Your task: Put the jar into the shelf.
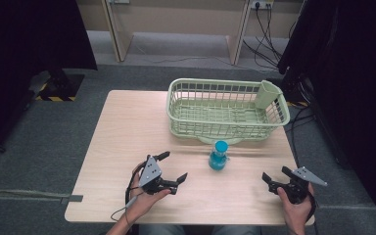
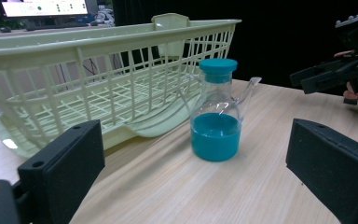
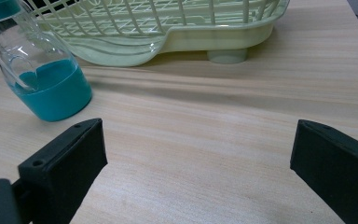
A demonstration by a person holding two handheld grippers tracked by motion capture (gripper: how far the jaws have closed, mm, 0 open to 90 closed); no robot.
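Observation:
A clear glass bottle (image 1: 219, 155) with a teal cap and teal liquid stands upright on the wooden table (image 1: 122, 127), just in front of a pale green dish basket (image 1: 225, 108). My left gripper (image 1: 173, 167) rests open at the front left, jaws pointing toward the bottle (image 2: 216, 116), nothing between them. My right gripper (image 1: 276, 175) sits open at the front right, apart from the bottle (image 3: 42, 79). In the left gripper view the right gripper (image 2: 331, 74) appears at the far right, beyond the bottle.
The basket (image 2: 98, 74) holds a pale green cutlery cup (image 1: 267, 94) in its right rear corner and rests on a drip tray (image 3: 177, 39). Bare tabletop lies between the two grippers. Dark curtains and cables stand beyond the table's right edge.

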